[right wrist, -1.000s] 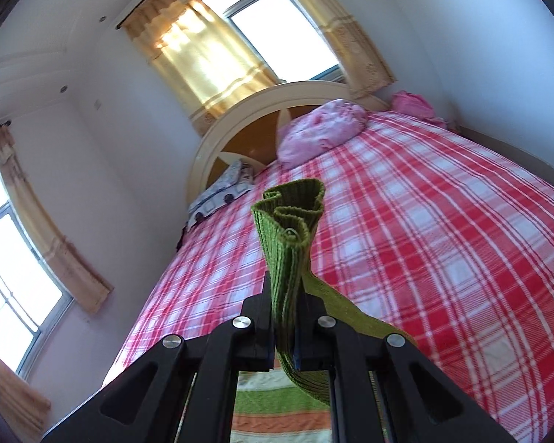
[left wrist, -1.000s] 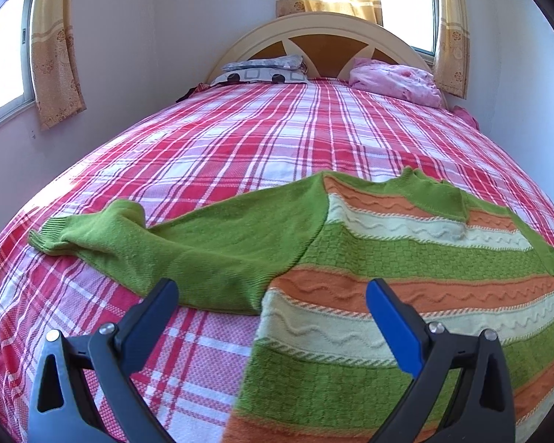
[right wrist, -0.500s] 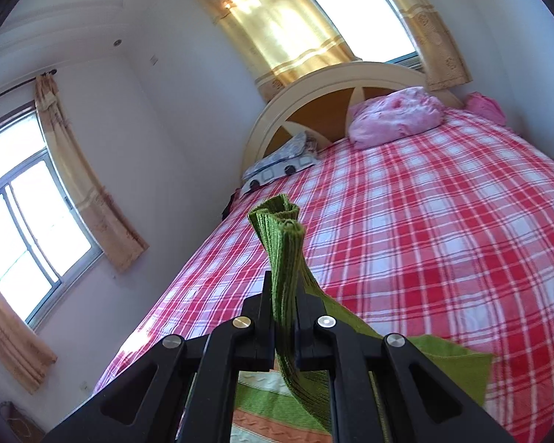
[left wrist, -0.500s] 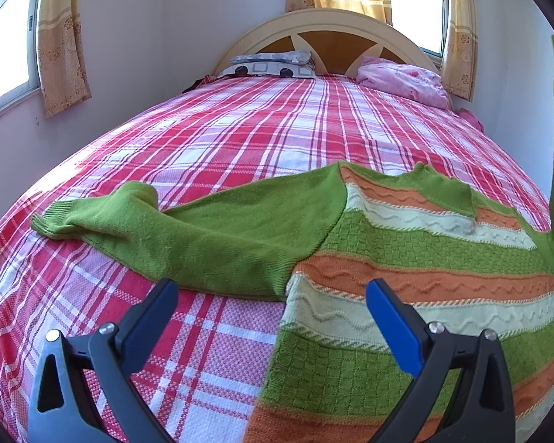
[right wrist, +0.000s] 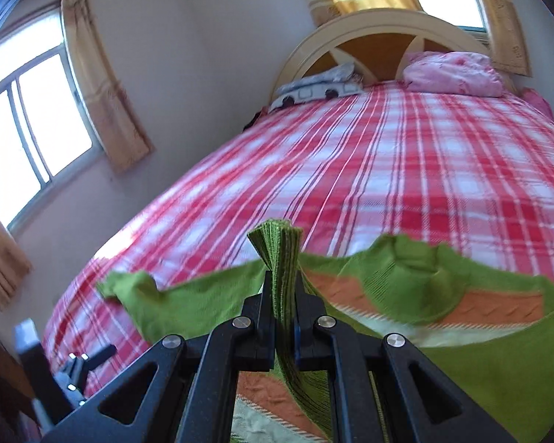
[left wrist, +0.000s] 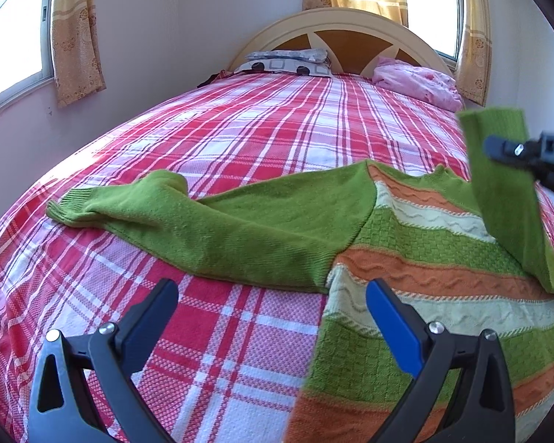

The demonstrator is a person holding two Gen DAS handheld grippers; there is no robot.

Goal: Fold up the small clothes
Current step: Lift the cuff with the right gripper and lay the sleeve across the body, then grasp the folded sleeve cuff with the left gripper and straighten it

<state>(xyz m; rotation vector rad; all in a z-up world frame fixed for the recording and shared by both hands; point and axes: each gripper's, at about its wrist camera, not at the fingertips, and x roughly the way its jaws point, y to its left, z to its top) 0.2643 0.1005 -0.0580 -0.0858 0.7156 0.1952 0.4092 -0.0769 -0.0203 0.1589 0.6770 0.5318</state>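
Note:
A small knitted sweater with green, orange and cream stripes lies flat on the red plaid bed. Its left green sleeve stretches out to the left. My left gripper is open and empty, low over the bed at the sweater's left edge. My right gripper is shut on the green cuff of the right sleeve and holds it up over the sweater body. In the left wrist view the raised sleeve and the right gripper show at the right.
A grey patterned pillow and a pink bundle lie by the headboard. Windows with yellow curtains are on the left wall and behind the bed. The left gripper's body shows low left in the right wrist view.
My right gripper has carried the sleeve cuff leftward and down over the sweater body; it now enters the left wrist view. My left gripper has moved slightly closer to the bed, still open.

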